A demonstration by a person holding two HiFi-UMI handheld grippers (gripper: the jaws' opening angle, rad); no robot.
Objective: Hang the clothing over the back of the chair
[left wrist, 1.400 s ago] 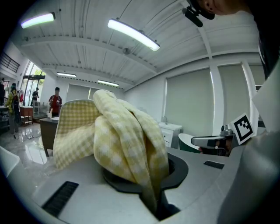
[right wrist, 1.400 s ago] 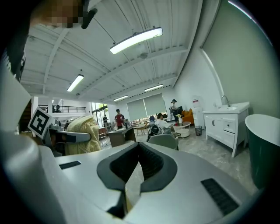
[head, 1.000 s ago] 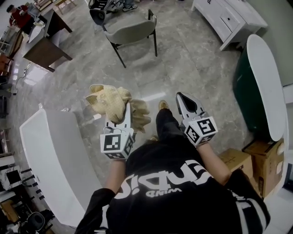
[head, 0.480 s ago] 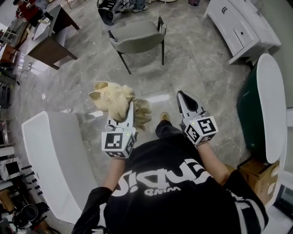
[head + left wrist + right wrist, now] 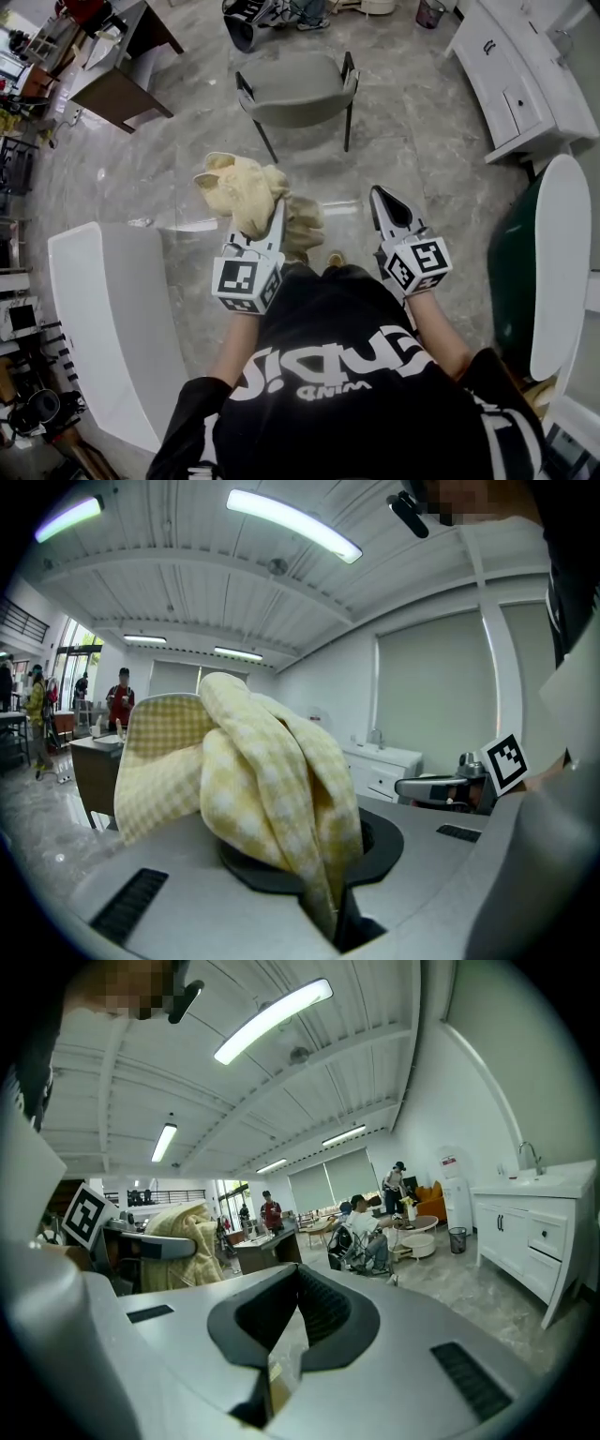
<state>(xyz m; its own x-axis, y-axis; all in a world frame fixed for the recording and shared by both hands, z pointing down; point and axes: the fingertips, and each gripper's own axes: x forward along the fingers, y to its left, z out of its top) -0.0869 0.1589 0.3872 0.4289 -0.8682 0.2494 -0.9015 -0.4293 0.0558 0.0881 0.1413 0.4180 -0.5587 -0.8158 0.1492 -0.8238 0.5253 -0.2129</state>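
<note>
- Floor (image 5: 412,141): glossy grey stone slabs under everything. More of it has slid past than a second ago, as the person has walked on.
- One white table (image 5: 103,319): smooth, with rounded corners, just left of the left tongs. It has dropped a little further behind them than before.
- One chair (image 5: 300,89): grey padded seat with a curved back and thin black legs. It stands ahead of both tongs, still well apart, but plainly nearer than a second ago.
- One cloth (image 5: 246,192): soft, pale yellow with a fine check, bunched in loose folds. It rises from the tip of the left tongs and droops to either side, clamped as before and not yet on the chair.
- Two tongs, each grey with a marker cube.
  - The left tongs (image 5: 277,212) pinch the cloth in a narrow slit.
  - The right tongs (image 5: 382,201), beside them, are pressed together with nothing between.
</note>
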